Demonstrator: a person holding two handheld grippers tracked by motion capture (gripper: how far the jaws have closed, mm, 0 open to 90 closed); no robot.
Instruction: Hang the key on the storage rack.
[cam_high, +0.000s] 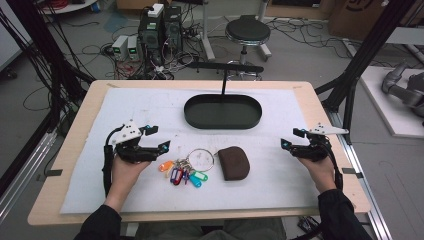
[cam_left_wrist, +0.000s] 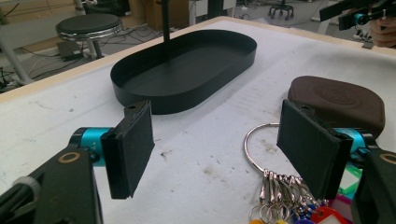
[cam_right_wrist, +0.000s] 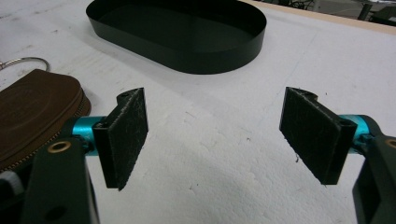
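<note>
In the left gripper view, the bunch of coloured plastic key tags on a steel ring (cam_left_wrist: 280, 186) is cut off by the bottom edge and partly hidden behind a black padded finger (cam_left_wrist: 310, 149), just beside the brown zipped leather pouch (cam_left_wrist: 341, 100). In the right gripper view that pouch (cam_right_wrist: 32, 112) runs off the left edge, with a little of the ring showing past it.

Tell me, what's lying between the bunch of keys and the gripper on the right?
The brown zip pouch lies between the key bunch and the right gripper, then bare white mat. The high view shows it.
</note>
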